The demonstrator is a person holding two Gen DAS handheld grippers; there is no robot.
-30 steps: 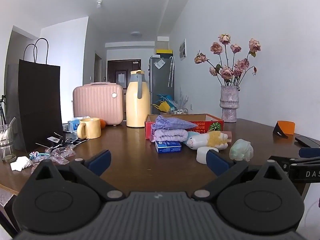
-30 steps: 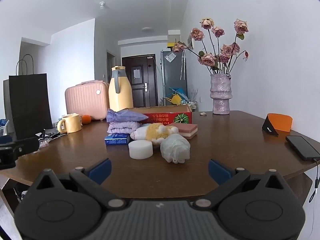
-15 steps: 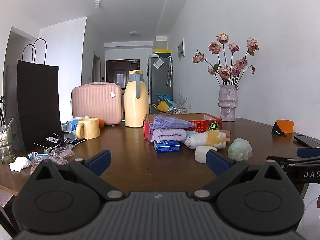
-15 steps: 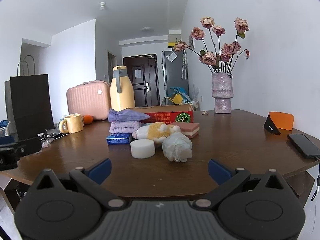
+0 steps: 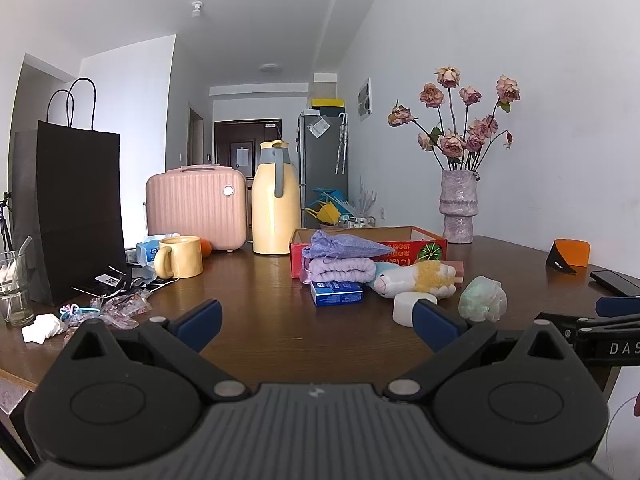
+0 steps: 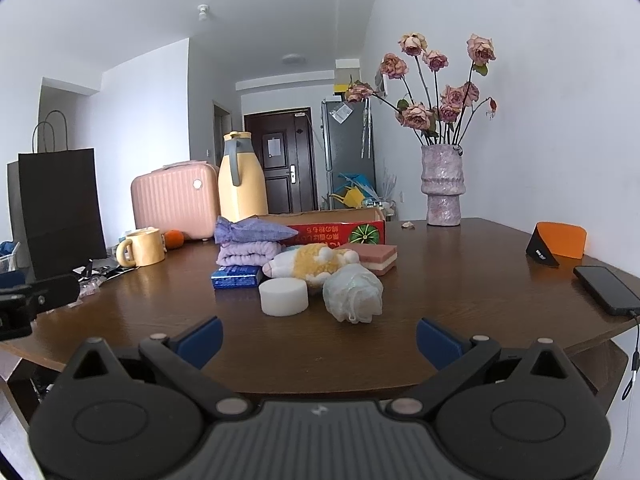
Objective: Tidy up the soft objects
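Soft things lie in a cluster mid-table in front of a red cardboard box [image 6: 360, 232]: a purple pouch [image 6: 248, 231] on a folded lilac towel [image 6: 246, 253], a yellow and white plush toy [image 6: 312, 263], a pale green bath pouf [image 6: 353, 293], a white round sponge [image 6: 283, 297] and a pink layered sponge [image 6: 376, 258]. The same pile shows in the left wrist view, with the plush toy [image 5: 416, 278] and pouf [image 5: 482, 298]. My left gripper [image 5: 316, 320] is open and empty, short of the pile. My right gripper [image 6: 318, 338] is open and empty, just before the pouf.
A blue packet [image 6: 236, 277] lies by the towel. A yellow mug [image 5: 180, 257], yellow thermos [image 5: 275, 198], pink case [image 5: 196, 206] and black paper bag [image 5: 76, 216] stand at the left. A vase of roses [image 6: 442, 184], orange stand [image 6: 558, 242] and phone [image 6: 608, 290] are at the right.
Both grippers have drifted slightly; the pile sits a little lower and closer in the right wrist view. Nothing on the table has moved. Both grippers stay open.
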